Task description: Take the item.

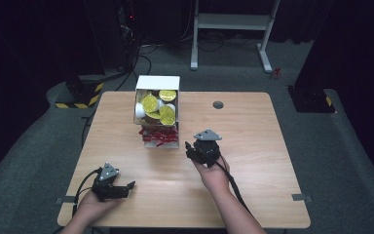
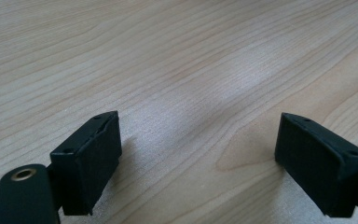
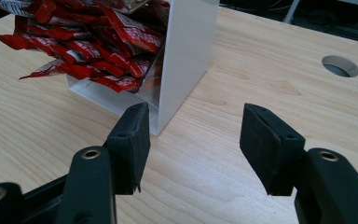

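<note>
A white open-front box [image 1: 157,82] stands at the back middle of the wooden table [image 1: 253,146]. Its upper part holds several yellow-lidded cups [image 1: 158,109]; red sachets [image 1: 158,136] spill from its lower part. My right gripper [image 1: 190,151] is open and empty, just right of the box's front corner. In the right gripper view its jaws [image 3: 193,121] point at the box's white side wall [image 3: 186,51], with the red sachets [image 3: 88,46] to the left. My left gripper [image 1: 128,189] rests open near the table's front left edge. Its jaws [image 2: 198,135] stand wide over bare wood [image 2: 191,56].
A round cable hole [image 1: 218,105] sits in the table right of the box, also seen as the hole [image 3: 340,65] in the right gripper view. Behind the table stand a white desk frame [image 1: 233,29] and a yellow-black striped base [image 1: 80,95] on the floor.
</note>
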